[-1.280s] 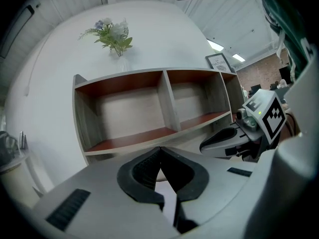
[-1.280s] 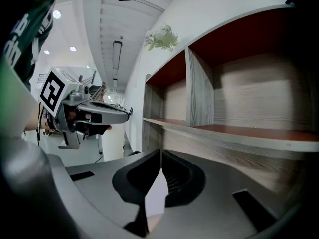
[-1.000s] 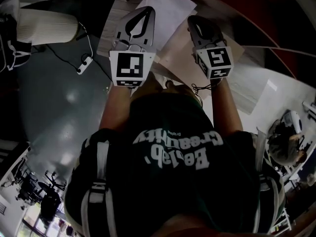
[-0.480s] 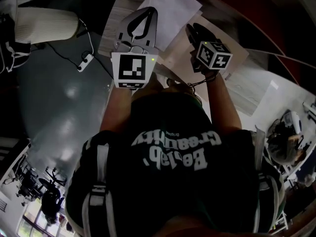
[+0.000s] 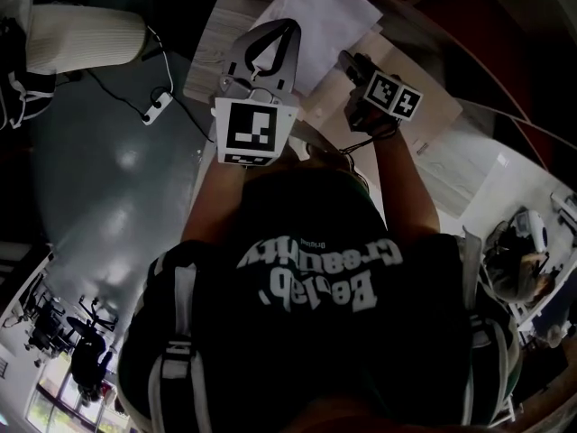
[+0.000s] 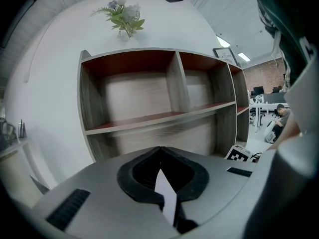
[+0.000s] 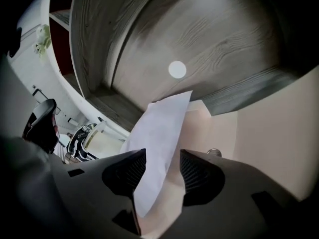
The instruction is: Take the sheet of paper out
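A white sheet of paper (image 5: pixel 317 14) lies over the wooden table (image 5: pixel 215 45), its near edge in my left gripper (image 5: pixel 288 29). In the left gripper view the left gripper (image 6: pixel 160 149) is shut, and a strip of the sheet (image 6: pixel 167 197) runs back between its pads. A tan envelope (image 5: pixel 431 108) lies to the right under my right gripper (image 5: pixel 353 61). In the right gripper view the right gripper (image 7: pixel 162 169) has its jaws opening; the sheet (image 7: pixel 160 133) and the envelope (image 7: pixel 259 133) pass between the pads, which do not press on them.
A wooden shelf unit (image 6: pixel 149 118) with empty compartments stands ahead, a small plant (image 6: pixel 124 18) on its top. A cable and plug strip (image 5: pixel 155 111) lie on the grey floor at the left. A white ribbed cylinder (image 5: pixel 83 34) is at the far left.
The right gripper has rolled over, sunk toward the envelope and opened its jaws. The left gripper stays shut on the sheet and has hardly moved.
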Available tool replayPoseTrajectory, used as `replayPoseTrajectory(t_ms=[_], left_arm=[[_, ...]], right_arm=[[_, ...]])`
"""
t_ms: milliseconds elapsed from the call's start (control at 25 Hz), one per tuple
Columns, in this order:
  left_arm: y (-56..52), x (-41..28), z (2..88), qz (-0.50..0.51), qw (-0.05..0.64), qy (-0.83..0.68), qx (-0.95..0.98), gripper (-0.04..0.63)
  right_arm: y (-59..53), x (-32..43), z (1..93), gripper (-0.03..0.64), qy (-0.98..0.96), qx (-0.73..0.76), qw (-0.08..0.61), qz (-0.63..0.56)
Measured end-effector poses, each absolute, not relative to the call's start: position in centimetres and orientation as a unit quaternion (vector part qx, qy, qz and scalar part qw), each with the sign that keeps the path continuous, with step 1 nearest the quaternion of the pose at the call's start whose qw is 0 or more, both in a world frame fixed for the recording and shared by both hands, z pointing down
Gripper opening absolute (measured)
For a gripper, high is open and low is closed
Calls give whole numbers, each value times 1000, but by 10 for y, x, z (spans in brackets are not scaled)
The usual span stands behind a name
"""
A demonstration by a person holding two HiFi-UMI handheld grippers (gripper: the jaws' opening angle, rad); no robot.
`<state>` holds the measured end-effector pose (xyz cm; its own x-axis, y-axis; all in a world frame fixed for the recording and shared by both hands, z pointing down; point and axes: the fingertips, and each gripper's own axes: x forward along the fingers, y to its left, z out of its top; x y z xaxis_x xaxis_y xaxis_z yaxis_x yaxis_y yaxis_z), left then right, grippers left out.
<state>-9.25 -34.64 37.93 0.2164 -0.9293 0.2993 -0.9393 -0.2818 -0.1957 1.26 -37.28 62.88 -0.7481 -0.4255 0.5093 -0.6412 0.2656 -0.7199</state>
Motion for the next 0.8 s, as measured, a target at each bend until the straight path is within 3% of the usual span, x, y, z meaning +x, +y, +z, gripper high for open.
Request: replayPoseTrajectory(t_ms=[760, 800], left_arm=[[-349, -133, 401, 191, 47, -606, 771, 18], [-349, -134, 401, 191, 48, -606, 771, 18]], right_arm=[[-400, -20, 652, 207, -746, 318, 41, 584], [-400, -20, 651, 164, -750, 318, 42, 579]])
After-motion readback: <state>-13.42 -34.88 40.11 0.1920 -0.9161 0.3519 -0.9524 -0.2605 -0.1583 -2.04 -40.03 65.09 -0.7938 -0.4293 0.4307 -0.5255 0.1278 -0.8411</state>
